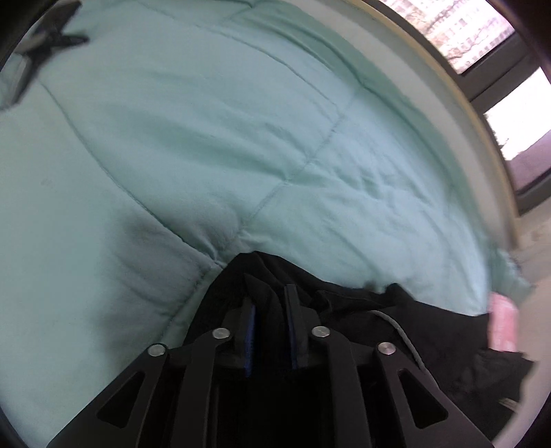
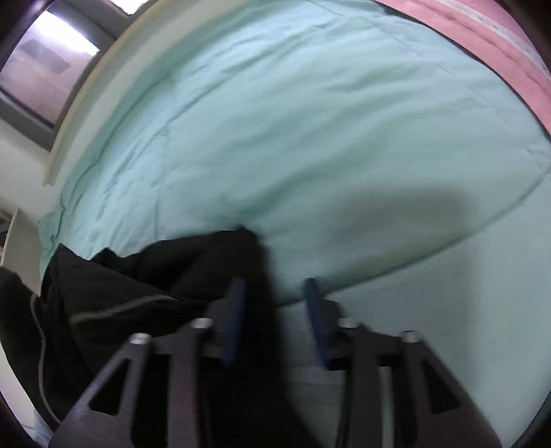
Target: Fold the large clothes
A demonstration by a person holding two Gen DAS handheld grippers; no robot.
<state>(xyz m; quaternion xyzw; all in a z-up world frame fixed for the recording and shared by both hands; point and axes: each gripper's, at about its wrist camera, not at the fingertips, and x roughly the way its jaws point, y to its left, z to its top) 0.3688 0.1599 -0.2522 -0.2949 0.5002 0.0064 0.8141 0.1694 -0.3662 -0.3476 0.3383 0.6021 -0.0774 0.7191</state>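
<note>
Left gripper (image 1: pixel 270 289) clamping bunched black garment (image 1: pixel 361 310)

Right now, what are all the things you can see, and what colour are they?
black garment: one, black with a thin grey cord, bunched at the near edge of the bed
quilt: one, mint green, stitched in squares, covering the bed
pink bedding: one, pink, along the far right edge of the quilt
windows: bright, dark frames, beyond the bed
left gripper: black, blue pads, closed on a fold of the black garment
right gripper: black, blue pads, open, at the garment's edge
</note>
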